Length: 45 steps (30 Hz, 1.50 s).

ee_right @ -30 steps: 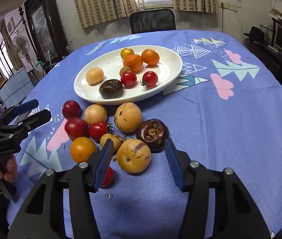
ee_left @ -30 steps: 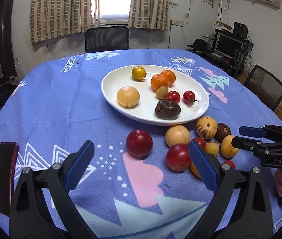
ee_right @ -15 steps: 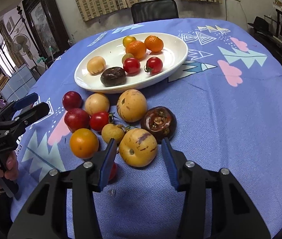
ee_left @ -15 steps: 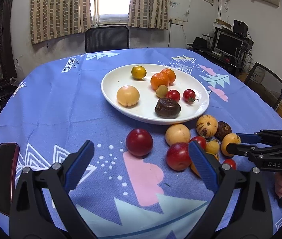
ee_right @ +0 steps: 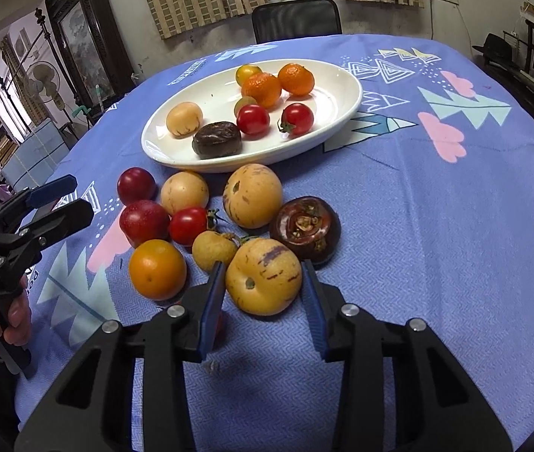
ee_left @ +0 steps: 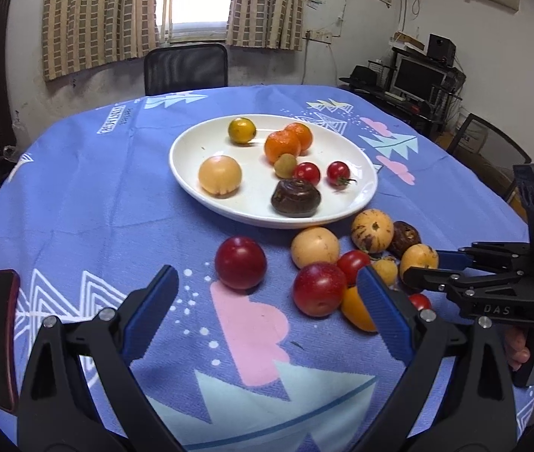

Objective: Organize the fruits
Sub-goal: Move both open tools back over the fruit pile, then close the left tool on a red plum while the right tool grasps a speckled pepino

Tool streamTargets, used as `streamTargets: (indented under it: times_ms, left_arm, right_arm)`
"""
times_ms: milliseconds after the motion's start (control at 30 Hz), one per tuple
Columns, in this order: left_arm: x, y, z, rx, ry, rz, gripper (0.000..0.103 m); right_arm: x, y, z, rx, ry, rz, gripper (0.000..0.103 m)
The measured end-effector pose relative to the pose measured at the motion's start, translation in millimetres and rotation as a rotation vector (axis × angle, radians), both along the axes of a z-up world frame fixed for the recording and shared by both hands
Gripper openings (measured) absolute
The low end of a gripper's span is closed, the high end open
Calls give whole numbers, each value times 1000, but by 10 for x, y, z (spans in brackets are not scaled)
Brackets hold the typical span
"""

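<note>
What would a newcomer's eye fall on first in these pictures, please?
Probably the white plate of fruit at the centre of the blue tablecloth. Next, the loose fruit in front of it, where the right gripper brackets a purple-streaked yellow fruit, its jaws open. The left gripper hovers open.

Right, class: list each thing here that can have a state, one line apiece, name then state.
right tool: open, its pads flanking the striped yellow fruit, not visibly clamped
left tool: open, holding nothing
white plate: upright, holding eight fruits
dark mangosteen: on the cloth, calyx up
orange tomato: on the cloth, outside the plate
tablecloth: spread flat
</note>
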<state>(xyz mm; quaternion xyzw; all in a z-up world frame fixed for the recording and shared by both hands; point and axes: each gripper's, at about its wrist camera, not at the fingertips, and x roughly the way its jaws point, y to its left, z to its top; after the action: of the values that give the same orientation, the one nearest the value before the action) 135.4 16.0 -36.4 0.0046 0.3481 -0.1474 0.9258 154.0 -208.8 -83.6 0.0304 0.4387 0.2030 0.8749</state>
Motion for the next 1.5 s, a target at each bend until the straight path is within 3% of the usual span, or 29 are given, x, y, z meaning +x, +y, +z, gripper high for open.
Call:
streamTargets:
  times_ms: [167, 233, 300, 367, 600, 767, 1067, 1167, 1500]
  left_arm:
    - [-19, -136, -46, 20, 0, -66, 95]
    - [-10, -173, -71, 16, 5, -82, 85]
    - [15, -191, -118, 3, 32, -104, 68]
    - [51, -194, -171, 14, 50, -94, 64]
    - [199, 56, -149, -57, 51, 5, 63]
    - [441, 234, -234, -141, 113, 64, 63]
    - [662, 198, -401, -121, 175, 93, 55]
    - [653, 148, -403, -108, 171, 68, 41]
    - [568, 192, -360, -89, 150, 87, 41]
  right_arm:
    - [-14, -20, 33, 22, 3, 6, 40]
    - [-19, -45, 55, 30, -2, 1, 40]
    - [-22, -60, 64, 31, -3, -3, 40]
    - [-27, -78, 77, 40, -6, -7, 40]
    - [-46, -88, 116, 49, -20, -5, 40]
    - [-46, -90, 120, 49, -20, -5, 40]
    - [-53, -84, 119, 39, -25, -6, 40]
    - [-54, -86, 119, 40, -26, -6, 40]
    - [-77, -107, 160, 42, -51, -13, 40]
